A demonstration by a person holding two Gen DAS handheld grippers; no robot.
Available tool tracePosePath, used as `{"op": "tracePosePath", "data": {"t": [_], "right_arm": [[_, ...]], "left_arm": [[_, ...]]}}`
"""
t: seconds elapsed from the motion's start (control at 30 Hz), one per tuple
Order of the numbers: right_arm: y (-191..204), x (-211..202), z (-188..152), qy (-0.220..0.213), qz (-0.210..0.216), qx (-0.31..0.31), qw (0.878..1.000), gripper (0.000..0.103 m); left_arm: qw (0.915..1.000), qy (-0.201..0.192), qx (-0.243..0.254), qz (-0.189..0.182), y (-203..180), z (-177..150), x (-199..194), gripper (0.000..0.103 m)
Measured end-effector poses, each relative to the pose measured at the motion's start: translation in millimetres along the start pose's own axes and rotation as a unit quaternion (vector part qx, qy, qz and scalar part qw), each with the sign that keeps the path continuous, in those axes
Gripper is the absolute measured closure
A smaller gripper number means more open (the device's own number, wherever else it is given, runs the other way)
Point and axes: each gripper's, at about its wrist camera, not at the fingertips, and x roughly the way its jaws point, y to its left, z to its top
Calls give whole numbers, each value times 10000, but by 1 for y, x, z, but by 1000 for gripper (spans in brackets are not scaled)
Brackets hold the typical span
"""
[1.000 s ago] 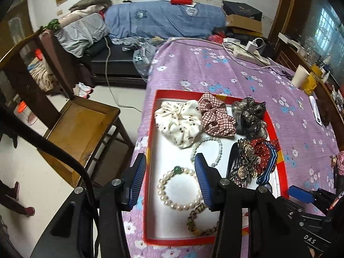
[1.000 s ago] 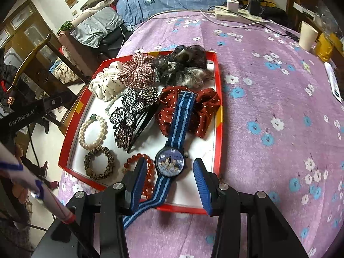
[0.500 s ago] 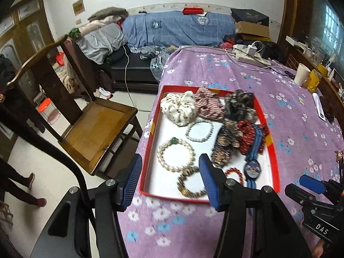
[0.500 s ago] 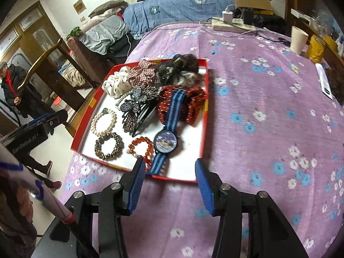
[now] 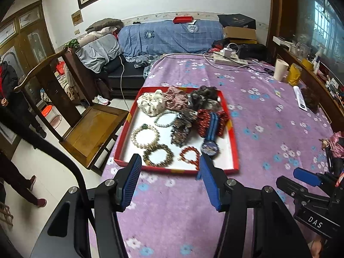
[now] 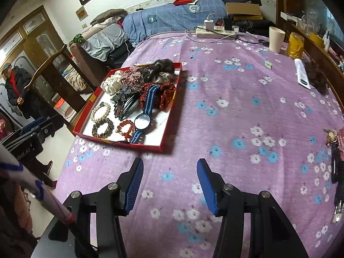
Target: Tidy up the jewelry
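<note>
A red-rimmed tray (image 5: 233,150) (image 6: 167,129) with a white floor sits on the purple floral tablecloth. It holds scrunchies (image 5: 151,103), a pearl bracelet (image 5: 145,135) (image 6: 100,112), a brown bead bracelet (image 5: 158,155), a red bead bracelet (image 5: 190,155) (image 6: 125,129), a rhinestone hair clip (image 6: 122,96) and a watch with a blue striped strap (image 5: 209,146) (image 6: 143,121). My left gripper (image 5: 169,178) is open and empty, held back above the tray's near edge. My right gripper (image 6: 169,182) is open and empty over the cloth, well short of the tray.
A wooden chair (image 5: 92,129) stands left of the table. At the far end lie a power strip (image 6: 217,33), a paper cup (image 6: 276,39) and a yellow jar (image 6: 295,45). A tube (image 6: 302,76) and keys (image 6: 335,135) lie at right. People stand at left.
Both grippers have pulled back and risen away from the tray, so the tray looks smaller and farther. Both stayed open and empty. The items in the tray have not moved.
</note>
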Motion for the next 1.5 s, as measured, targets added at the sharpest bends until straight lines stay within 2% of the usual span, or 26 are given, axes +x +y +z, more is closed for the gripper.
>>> {"op": "tracePosePath", "data": {"t": [0.4,0.77,1.0,1.2,1.43,1.5], "right_arm": [[-20,-30,-14,-225,-39,-81,9997,45],[-24,-44,-21,-416,-151,-244,9987,39],[-22,-47,-28,-456,-173,-444,9978,39],[-23,-49,-34,-461,-173,-550,9973,38],[-28,-52,-41,-452,-190,-602,9970,38],[-28,-53,-42,-456,-193,-620,9968,38]], "left_arm": [[9999,-146,-56,39,-25,-20,-34,46],[9990,-291,-290,158,-29,-29,-52,43],[9979,-406,-442,263,-31,-37,-62,34],[9970,-455,-533,328,-34,-44,-67,33],[9941,-678,-606,595,-40,-49,-75,33],[9919,-833,-619,738,-42,-51,-79,26]]}}
